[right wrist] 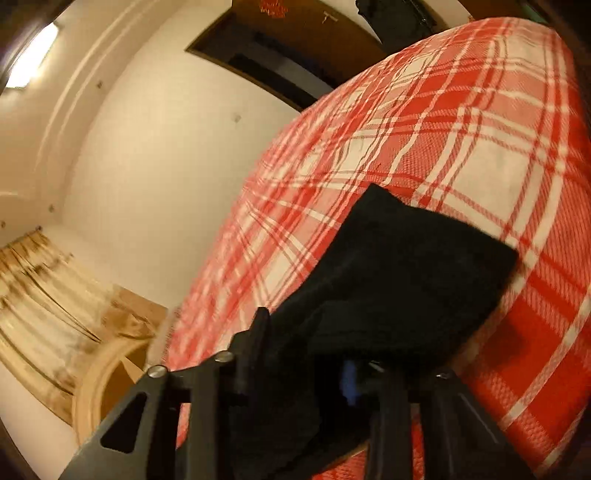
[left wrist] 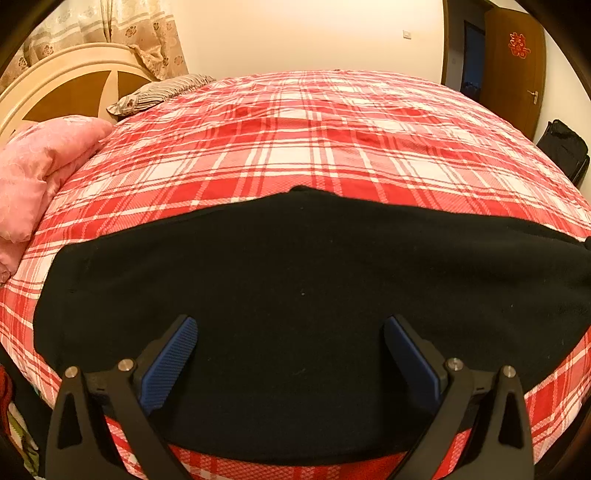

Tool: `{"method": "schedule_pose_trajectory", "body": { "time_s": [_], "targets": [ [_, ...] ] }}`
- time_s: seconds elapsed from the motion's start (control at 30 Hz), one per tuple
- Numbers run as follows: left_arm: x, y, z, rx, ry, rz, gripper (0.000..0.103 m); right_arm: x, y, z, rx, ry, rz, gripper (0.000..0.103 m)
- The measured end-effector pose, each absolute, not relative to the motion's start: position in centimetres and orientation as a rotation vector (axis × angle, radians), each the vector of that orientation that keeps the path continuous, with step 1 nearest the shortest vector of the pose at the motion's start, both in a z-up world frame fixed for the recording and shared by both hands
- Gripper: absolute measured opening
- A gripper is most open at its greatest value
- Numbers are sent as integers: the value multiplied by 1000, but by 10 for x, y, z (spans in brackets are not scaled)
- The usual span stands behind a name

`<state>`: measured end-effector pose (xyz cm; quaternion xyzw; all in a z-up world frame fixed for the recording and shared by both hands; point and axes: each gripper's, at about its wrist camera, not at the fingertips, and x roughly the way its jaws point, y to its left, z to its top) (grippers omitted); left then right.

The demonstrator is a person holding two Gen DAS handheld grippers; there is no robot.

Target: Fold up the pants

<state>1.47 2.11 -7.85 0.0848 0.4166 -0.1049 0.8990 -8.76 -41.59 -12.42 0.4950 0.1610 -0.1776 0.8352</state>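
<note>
Left gripper point(left wrist: 290, 325): both blue-padded fingers point(left wrist: 168, 363) stand spread wide above the black pants point(left wrist: 295, 295), with nothing between the pads; whether the tips touch the cloth cannot be told. Right gripper point(right wrist: 314, 354): its black jaws are drawn close together on a bunched fold of the same pants point(right wrist: 399, 273), the cloth running up out of the jaws; only a sliver of blue pad point(right wrist: 349, 382) shows behind the fabric. The right wrist view is tilted and somewhat blurred.

Pants: in the left wrist view they lie flat as a broad dark sheet across the near edge of the bed point(left wrist: 314, 129), reaching from close to its left side to the right limit of the view. Their far border forms a shallow peak near the middle of the bed's width. In the right wrist view a corner of the garment points toward the far edge of the bed, while the gripped portion is gathered and raised at the near edge.

Bed: covered in a red-and-white plaid sheet. A pink quilt point(left wrist: 40, 166) is heaped at its left edge, and a striped pillow point(left wrist: 159, 92) rests at the far left corner against the cream headboard point(left wrist: 66, 77).

Background: floral curtain point(left wrist: 122, 33), pale wall and brown door point(left wrist: 513, 70) beyond the far right corner of the bed.
</note>
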Motion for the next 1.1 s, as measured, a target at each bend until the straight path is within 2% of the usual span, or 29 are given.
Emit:
{"method": "schedule_pose_trajectory", "body": {
  "time_s": [0.03, 0.13, 0.33, 0.43, 0.5, 0.53, 0.6, 0.63, 0.7, 0.77, 0.83, 0.93, 1.0, 1.1],
  "targets": [
    [15, 21, -79, 177, 862, -217, 103, -84, -419, -120, 1015, 375, -375, 7],
    [16, 21, -79, 174, 863, -219, 103, -77, -415, -89, 853, 421, -354, 7],
    [16, 20, -78, 181, 863, -216, 103, -78, -409, -24, 634, 386, -269, 7],
    [17, 19, -78, 183, 863, -214, 103, -70, -405, -32, 541, 561, -231, 7],
    [17, 19, -77, 189, 863, -213, 103, -67, -413, -53, 503, 752, -289, 7],
    [17, 19, -77, 192, 862, -214, 103, -67, -425, -73, 551, 854, -292, 7],
    [17, 19, -77, 192, 864, -215, 103, -74, -442, -94, 619, 929, -327, 8],
    [17, 18, -77, 193, 864, -216, 103, -77, -445, -95, 617, 926, -348, 9],
    [17, 17, -77, 202, 860, -216, 103, -84, -449, -91, 596, 921, -392, 20],
    [17, 17, -77, 211, 854, -215, 103, -90, -449, -81, 490, 946, -574, 43],
    [16, 15, -76, 226, 848, -213, 103, -92, -444, -65, 348, 973, -803, 53],
    [14, 13, -73, 240, 836, -212, 103, -96, -422, -37, 204, 858, -999, 53],
    [11, 10, -68, 248, 811, -223, 103, -87, -397, -25, 232, 754, -775, 53],
    [6, 2, -63, 276, 774, -249, 103, -43, -350, -37, 190, 817, -480, 52]
  ]
}}
